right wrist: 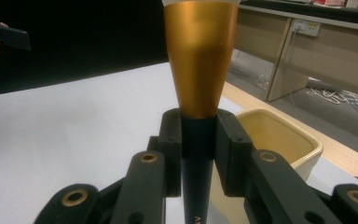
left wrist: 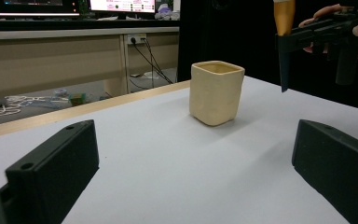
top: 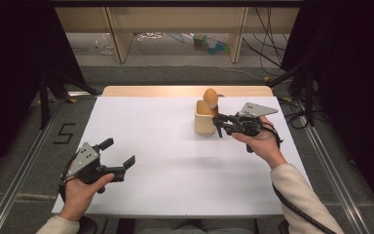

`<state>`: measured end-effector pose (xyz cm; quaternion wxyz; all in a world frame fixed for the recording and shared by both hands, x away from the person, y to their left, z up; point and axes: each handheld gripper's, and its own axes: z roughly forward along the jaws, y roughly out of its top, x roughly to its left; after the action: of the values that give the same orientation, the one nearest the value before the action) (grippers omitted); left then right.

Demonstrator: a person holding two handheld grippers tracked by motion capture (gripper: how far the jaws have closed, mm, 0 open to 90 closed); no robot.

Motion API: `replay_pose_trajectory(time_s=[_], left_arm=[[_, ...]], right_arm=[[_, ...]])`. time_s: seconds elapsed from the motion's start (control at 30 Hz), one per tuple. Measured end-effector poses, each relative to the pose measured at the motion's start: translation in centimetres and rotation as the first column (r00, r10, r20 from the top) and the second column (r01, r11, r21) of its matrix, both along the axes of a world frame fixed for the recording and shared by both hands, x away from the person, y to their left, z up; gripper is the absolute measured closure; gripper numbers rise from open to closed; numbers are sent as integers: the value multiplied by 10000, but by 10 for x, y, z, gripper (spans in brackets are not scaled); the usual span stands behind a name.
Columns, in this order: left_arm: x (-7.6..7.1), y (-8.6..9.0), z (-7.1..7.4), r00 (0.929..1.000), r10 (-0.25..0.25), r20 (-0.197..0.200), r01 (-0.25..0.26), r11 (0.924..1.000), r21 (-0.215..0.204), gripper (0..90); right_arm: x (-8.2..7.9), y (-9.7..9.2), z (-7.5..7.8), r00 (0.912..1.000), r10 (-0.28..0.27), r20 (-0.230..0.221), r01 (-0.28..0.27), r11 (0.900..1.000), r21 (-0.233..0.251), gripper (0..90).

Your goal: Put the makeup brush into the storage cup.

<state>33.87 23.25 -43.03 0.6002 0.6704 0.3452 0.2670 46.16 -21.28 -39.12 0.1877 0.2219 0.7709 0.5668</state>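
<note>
Your right claw is clamped on the dark lower shaft of that brush-like tool, the one with the gold flared collar up top. The pinch sits low on the stem, with the heavy-looking gold part standing well above the jaws. That's my main worry: I'd guess a top-heavy hold like that lets the tool swivel in the pads if you tilt your wrist fast, and then the tip won't point where you think it does.

Just beside the claw, in the high view, the tool hangs right at the near rim of the cream square cup, which stands upright toward the far right of the white worktop. If the cup is where it's going, come straight down. Clip the rim on the way and that cup probably slides or tips, since nothing is bracing it.

Your left claw is spread wide, holding nothing, parked well apart at the near left. From there it can't steady the cup if it goes.
</note>
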Motion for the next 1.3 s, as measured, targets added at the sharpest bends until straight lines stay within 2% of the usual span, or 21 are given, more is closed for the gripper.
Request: replay_pose_trajectory(time_s=[0.17,0.23,0.53,0.57,0.83,0.93,1.13,1.3], left_arm=[[0,0,0,10000,0,15,0,10000,23,0],[0,0,0,10000,-3,8,3,10000,9,0],[0,0,0,10000,1,8,-1,10000,7,0],[0,0,0,10000,1,16,-1,10000,17,0],[0,0,0,10000,2,10,-2,10000,-9,0],[0,0,0,10000,2,9,-2,10000,-8,0],[0,0,0,10000,8,4,-8,10000,-28,0],[0,0,0,10000,12,-8,-12,10000,-31,0]], right_arm=[[1,1,1,9999,133,10,-133,9999,-13,750],[0,2,1,9997,123,-198,-122,9999,58,750],[2,2,4,9998,-183,-76,184,9997,133,750],[3,1,4,9998,-175,116,173,9997,164,750],[5,2,4,9992,-350,183,345,9991,250,750],[5,3,5,9994,-343,-39,344,9991,261,750],[7,3,5,9990,-433,149,429,9988,256,750],[8,4,5,9987,-501,26,500,9984,252,749]])
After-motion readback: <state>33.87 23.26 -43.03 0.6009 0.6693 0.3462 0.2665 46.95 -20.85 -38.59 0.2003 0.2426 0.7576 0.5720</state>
